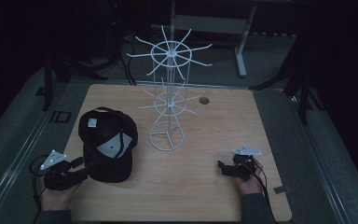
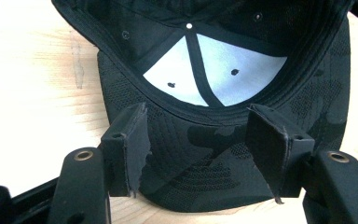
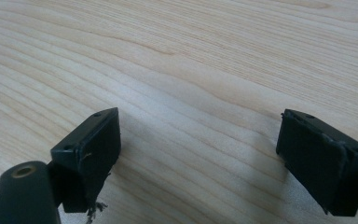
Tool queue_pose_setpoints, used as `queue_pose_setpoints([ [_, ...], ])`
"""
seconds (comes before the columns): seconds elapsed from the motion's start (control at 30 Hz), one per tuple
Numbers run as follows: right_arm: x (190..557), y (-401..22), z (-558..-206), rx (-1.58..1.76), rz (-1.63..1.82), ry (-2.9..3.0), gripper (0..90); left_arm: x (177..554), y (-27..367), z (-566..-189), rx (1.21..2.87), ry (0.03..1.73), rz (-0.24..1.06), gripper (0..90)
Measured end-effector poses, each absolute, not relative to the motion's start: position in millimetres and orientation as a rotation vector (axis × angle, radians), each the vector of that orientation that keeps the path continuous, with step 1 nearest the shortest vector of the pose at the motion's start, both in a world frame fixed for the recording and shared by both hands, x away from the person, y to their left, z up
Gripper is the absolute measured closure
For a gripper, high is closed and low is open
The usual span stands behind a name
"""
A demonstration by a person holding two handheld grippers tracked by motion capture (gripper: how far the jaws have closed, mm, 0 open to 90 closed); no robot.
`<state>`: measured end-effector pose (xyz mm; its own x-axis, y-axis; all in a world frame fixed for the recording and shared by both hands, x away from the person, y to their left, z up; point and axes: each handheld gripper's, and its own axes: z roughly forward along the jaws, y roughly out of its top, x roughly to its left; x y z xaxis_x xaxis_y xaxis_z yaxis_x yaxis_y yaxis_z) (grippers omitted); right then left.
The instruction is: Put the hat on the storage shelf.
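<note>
Cap (image 1: 107, 144) lies upside down on the wooden table (image 1: 205, 140), left of centre, brim toward the near edge, white lining panels facing up. Left gripper (image 1: 77, 169) sits at the near-left corner; in the left gripper view its jaws stand wide, one on each side of the camouflage brim (image 2: 200, 158), pads not pressing it. White wire rack (image 1: 168, 93) stands upright mid-table, just right of the cap. Right gripper (image 1: 224, 169) rests near-right, well apart from the rack, jaws wide over bare wood.
</note>
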<state>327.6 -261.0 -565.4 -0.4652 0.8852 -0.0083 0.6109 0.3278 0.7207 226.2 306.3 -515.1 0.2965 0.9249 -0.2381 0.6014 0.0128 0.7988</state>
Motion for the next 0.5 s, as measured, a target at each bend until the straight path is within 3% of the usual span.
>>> queue_pose_setpoints([
  [0.5,327.6,-261.0,-565.4,1.322,0.929,2.197,13.3,230.3,312.3,-523.5,1.687,1.448,0.455,38.3],
])
